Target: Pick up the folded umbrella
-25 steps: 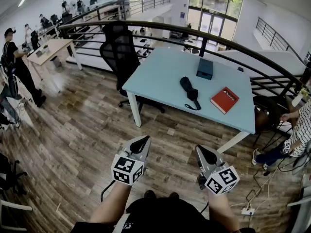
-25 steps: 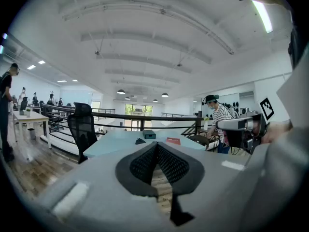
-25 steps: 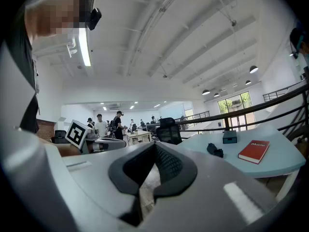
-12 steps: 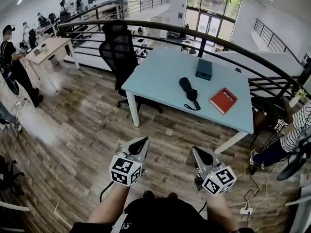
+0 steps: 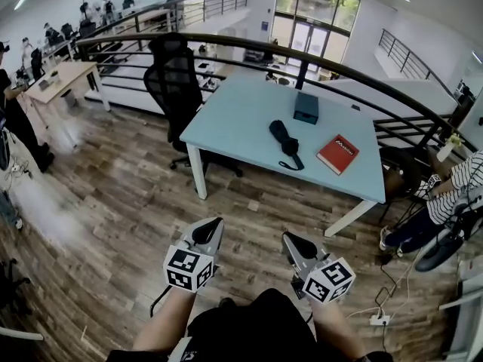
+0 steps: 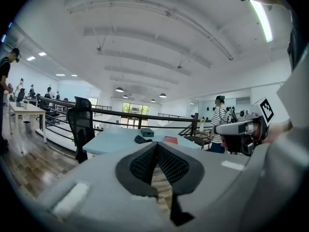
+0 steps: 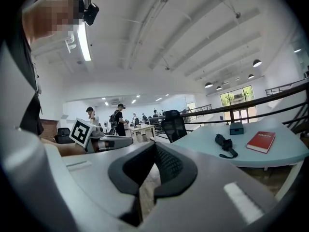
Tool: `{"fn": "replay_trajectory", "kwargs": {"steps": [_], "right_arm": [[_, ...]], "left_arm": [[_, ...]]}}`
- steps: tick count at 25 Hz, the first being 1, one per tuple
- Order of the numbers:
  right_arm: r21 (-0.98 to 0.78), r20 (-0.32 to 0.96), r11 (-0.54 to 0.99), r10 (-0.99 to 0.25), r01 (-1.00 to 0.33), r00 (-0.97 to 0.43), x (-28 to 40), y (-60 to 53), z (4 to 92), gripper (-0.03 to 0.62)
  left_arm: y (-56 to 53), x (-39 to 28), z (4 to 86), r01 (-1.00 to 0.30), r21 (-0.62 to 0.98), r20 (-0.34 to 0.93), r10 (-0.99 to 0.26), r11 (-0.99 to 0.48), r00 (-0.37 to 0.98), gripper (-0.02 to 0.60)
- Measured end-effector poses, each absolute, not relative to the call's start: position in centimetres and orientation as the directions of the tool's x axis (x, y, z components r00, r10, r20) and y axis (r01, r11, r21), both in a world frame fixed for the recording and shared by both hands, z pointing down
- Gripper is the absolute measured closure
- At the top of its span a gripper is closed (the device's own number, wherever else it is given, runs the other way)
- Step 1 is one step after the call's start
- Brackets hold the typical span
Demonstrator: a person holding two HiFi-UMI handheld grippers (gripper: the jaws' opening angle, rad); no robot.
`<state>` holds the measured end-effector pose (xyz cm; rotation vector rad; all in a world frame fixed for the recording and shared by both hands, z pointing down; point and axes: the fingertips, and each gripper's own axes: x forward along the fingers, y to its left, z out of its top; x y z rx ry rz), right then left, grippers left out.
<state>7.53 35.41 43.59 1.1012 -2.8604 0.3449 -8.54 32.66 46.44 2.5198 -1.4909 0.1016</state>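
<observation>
The folded black umbrella [image 5: 284, 140] lies on the light blue table [image 5: 241, 119], its strap loop toward the near edge. It shows small in the left gripper view [image 6: 141, 139] and in the right gripper view [image 7: 224, 144]. Both grippers hang over the wooden floor, well short of the table. My left gripper [image 5: 215, 223] is shut with nothing in it, and in its own view the tips [image 6: 157, 144] meet. My right gripper [image 5: 287, 238] is shut and empty too, its jaws [image 7: 154, 144] pointing toward the table.
A red book [image 5: 336, 154] and a dark box [image 5: 306, 107] lie by the umbrella. A black office chair [image 5: 175, 81] stands at the table's left end, a curved railing [image 5: 339, 62] behind it. A seated person [image 5: 445, 202] and floor cables [image 5: 375, 319] are at right.
Both grippers have been carried a little forward over the floor toward the table, jaws still shut. The person at the left edge has slipped mostly out of view.
</observation>
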Motion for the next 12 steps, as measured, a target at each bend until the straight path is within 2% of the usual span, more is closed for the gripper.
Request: {"fn": "replay_trajectory", "kwargs": {"steps": [12], "right_arm": [[-0.248,0.149,0.686,-0.671,-0.684,-0.726,8.1,30.5,46.0,0.594]], "left_arm": [[27.5,-8.2,47.7,-0.857,0.145,0.201,-0.833,-0.495,0.515,0.578]]}}
